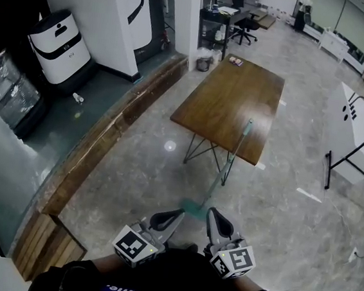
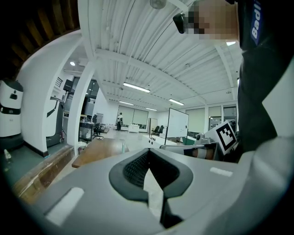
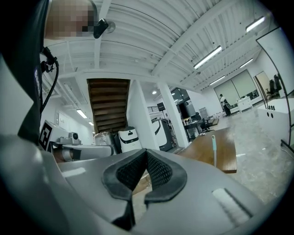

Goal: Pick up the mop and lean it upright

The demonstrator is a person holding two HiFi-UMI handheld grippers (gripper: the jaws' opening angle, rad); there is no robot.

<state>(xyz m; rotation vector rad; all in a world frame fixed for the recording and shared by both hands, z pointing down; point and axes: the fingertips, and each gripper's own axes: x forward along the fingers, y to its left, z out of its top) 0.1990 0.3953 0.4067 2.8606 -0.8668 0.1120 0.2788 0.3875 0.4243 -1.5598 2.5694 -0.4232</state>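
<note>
Wooden table [image 1: 232, 95], mid-floor: mop [image 1: 231, 160] leans upright vs its near edge, by the right-hand corner, teal head [image 1: 195, 207] down on the floor. Left gripper [image 1: 173, 217] & right gripper [image 1: 214, 217]: both pinched together, nothing btwn jaws, held close to the body, apart from the mop. Status, by the look of it: lean-up done, nothing left but to stand clear.

Teal mop [image 1: 228, 159], centre of the head view: flat head down on grey floor [image 1: 278, 210], thin handle tilted up-right against wooden table's [image 1: 226, 94] near edge.
</note>
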